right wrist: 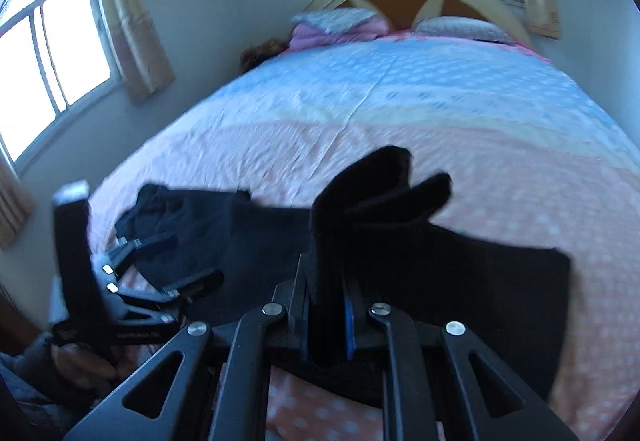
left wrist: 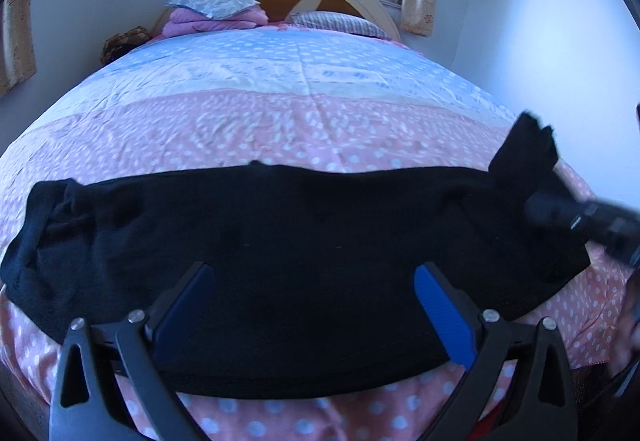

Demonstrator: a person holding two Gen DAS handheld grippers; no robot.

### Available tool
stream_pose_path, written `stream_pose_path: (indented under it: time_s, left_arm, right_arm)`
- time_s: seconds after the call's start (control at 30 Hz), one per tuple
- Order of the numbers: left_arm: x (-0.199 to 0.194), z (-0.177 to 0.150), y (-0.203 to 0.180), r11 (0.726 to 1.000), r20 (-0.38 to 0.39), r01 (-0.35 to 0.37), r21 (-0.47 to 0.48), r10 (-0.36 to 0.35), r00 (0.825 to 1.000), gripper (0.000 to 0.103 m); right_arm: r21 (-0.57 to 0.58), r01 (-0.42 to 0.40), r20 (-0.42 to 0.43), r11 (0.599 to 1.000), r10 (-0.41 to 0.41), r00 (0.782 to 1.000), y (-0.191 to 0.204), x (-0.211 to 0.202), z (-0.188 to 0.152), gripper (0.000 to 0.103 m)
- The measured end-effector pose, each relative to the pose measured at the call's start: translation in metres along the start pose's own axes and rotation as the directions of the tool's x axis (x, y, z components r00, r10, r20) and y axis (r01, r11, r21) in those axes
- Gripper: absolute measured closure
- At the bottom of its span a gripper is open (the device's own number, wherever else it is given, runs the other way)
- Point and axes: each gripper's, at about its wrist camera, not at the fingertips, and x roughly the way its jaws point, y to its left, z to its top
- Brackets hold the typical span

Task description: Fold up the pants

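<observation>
Black pants [left wrist: 256, 241] lie in a long band across the near end of the bed. My left gripper [left wrist: 316, 281] is open, its blue-padded fingers spread over the middle of the pants, holding nothing. My right gripper [right wrist: 326, 305] is shut on the leg end of the pants [right wrist: 372, 197] and holds that end lifted above the bed. In the left wrist view the lifted end [left wrist: 524, 145] sticks up at the right, with the right gripper [left wrist: 568, 213] blurred beside it. In the right wrist view the left gripper [right wrist: 176, 261] shows open over the waist part at the left.
The bed [left wrist: 280, 113] has a pink and blue dotted cover. Pillows and a folded pink blanket [left wrist: 216, 17] lie at the headboard. Windows with yellow curtains [right wrist: 132, 25] are behind and to the left. A wall stands to the right of the bed.
</observation>
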Motion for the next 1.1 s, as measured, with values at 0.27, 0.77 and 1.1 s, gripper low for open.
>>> stream_pose_path:
  time_s: [0.27,0.77,1.1]
  left_arm:
    - [0.006,-0.003,0.024,0.999,-0.014,-0.011,-0.038,0.010,1.000,0.000]
    - [0.006,0.000,0.001,0.998,0.009,-0.005,0.058,0.004,1.000,0.000]
    - [-0.010,0.013,-0.017,0.988,0.070,-0.008,0.151,-0.002,0.998,0.000]
  right_arm:
    - [0.044,-0.044,0.012,0.998,0.044,0.999,0.024,0.043,-0.029,0.036]
    - [0.167,-0.130,0.072,0.977,0.119,0.990,-0.020,0.044,0.003,0.089]
    - [0.216,-0.279,0.147,0.936,0.251,0.957,-0.028,0.049,0.004,0.089]
